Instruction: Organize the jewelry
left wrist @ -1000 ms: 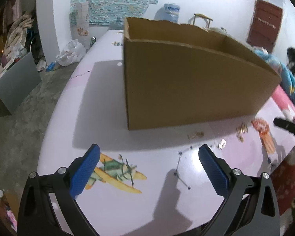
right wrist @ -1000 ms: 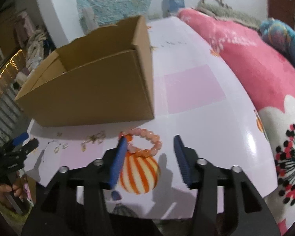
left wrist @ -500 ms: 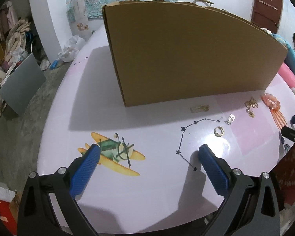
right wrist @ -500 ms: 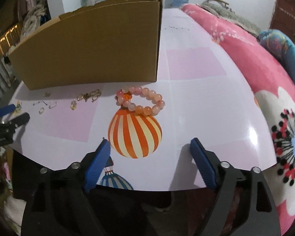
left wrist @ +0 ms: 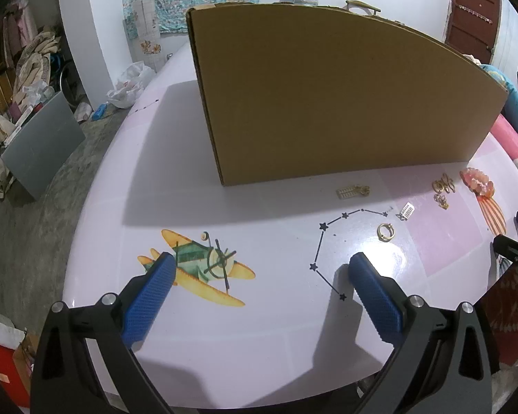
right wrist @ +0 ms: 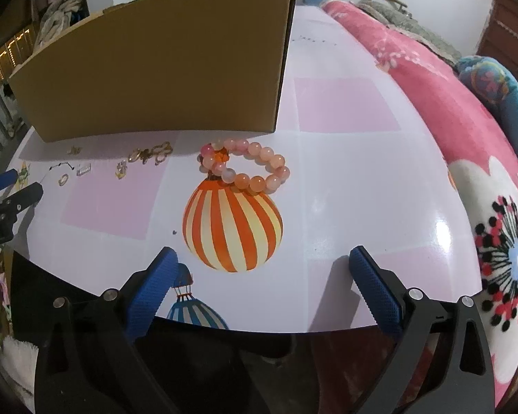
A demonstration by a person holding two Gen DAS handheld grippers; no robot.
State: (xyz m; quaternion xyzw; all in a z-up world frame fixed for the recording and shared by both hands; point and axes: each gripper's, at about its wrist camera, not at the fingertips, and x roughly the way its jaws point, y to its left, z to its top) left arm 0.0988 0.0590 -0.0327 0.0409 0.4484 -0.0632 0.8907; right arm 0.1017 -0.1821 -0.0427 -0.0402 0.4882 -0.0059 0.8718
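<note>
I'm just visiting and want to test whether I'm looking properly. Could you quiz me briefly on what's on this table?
1. True or false: the pink bead bracelet lies inside the cardboard box.
2. Which printed picture does the bracelet partly overlap: A) the yellow airplane, B) the striped balloon, C) the star constellation?
3. What is between the fingers of the right gripper, whose jaws have just been opening?

Key:
1. False; it lies on the table in front of the box.
2. B.
3. Nothing; they stand wide apart, short of the bracelet.
</note>
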